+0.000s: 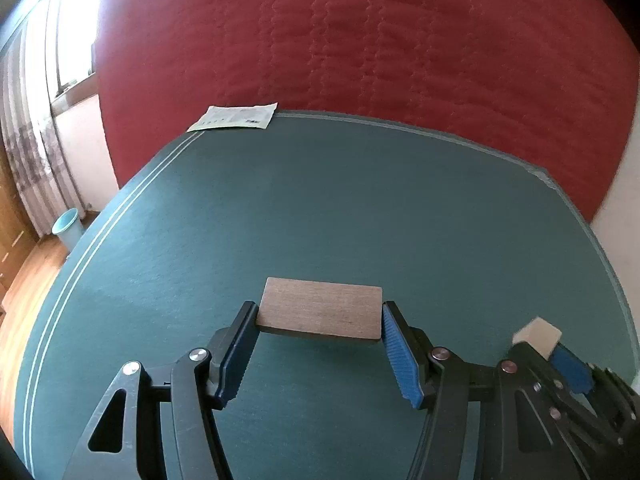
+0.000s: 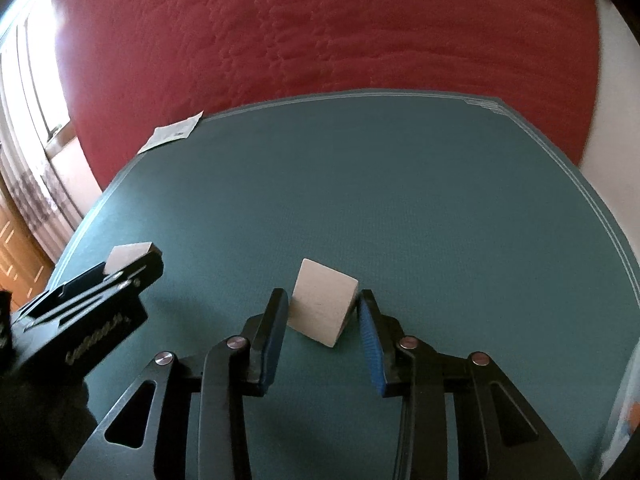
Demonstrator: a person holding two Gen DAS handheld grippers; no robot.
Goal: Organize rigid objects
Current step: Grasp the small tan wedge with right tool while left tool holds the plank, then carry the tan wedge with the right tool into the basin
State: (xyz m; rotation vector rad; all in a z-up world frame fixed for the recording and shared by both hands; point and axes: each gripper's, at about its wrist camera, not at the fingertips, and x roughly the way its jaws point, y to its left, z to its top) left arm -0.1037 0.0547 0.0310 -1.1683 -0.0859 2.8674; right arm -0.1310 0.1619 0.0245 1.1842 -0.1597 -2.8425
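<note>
A red quilted bed (image 1: 400, 40) fills the background, with a curtained window (image 1: 36, 80) far left and wooden floor (image 1: 24, 280) below it. Against the bed stands the desk (image 1: 320, 208), covered by a dark green mat with pale border lines.

A printed paper sheet (image 1: 236, 117) lies at the desk's far left corner, partly over the edge toward the bed. On the floor by the curtain sits a pale blue bin (image 1: 67, 226).

The left hand-held gripper (image 1: 319, 338) holds a flat brown wooden plank (image 1: 320, 312) by its two short ends, at a middling opening; the plank is level and appears lifted slightly off the mat, judging by the shadow beneath it, though that is hard to confirm.

The right hand-held gripper (image 2: 325, 318) is on the near right of the desk, just beside the left one, its jaws narrow on a pale wooden cube (image 2: 322, 304). The cube is turned so one corner points toward the camera; the left pad presses its face and the right pad meets its opposite edge. From the left wrist view the cube (image 1: 538, 336) shows at that gripper's tips.
</note>
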